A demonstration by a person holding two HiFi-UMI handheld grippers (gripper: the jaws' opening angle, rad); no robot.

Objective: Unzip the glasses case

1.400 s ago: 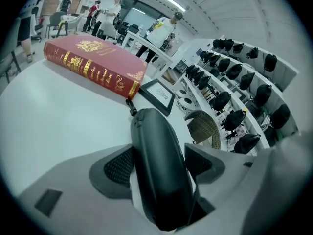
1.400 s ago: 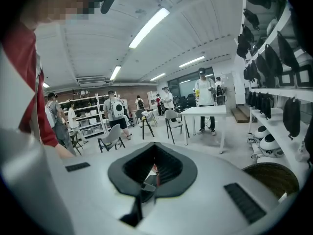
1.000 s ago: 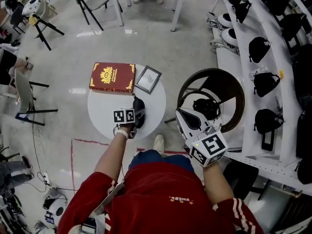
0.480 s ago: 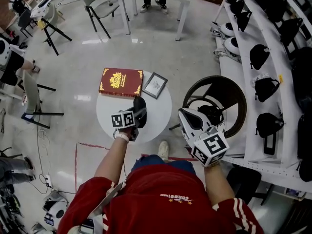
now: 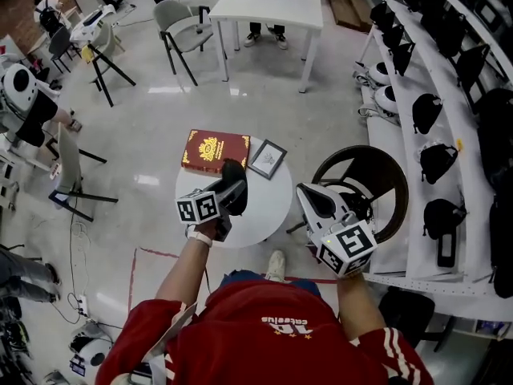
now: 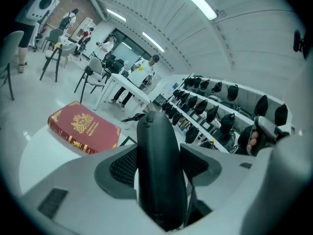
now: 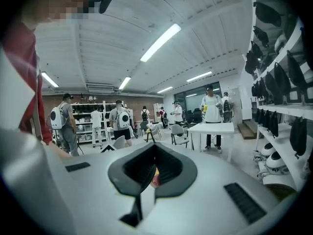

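Observation:
My left gripper (image 5: 230,192) is shut on the black glasses case (image 5: 233,180) and holds it in the air above the round white table (image 5: 268,211). In the left gripper view the case (image 6: 159,170) stands on end between the two grey pads, filling the gap of the left gripper (image 6: 159,153). I see no zip pull on it. To the right of the table my right gripper (image 5: 309,196) hangs over the floor, holding nothing. In the right gripper view the tips of the right gripper (image 7: 150,174) meet, and it points out into the room.
A red book (image 5: 215,150) and a small picture frame (image 5: 268,159) lie at the table's far side. A round dark chair (image 5: 377,163) stands just right of my right gripper. White shelves with black bags (image 5: 437,160) line the right wall. People stand farther off.
My left gripper has lifted the glasses case up off the table. The right gripper has risen a little, still shut.

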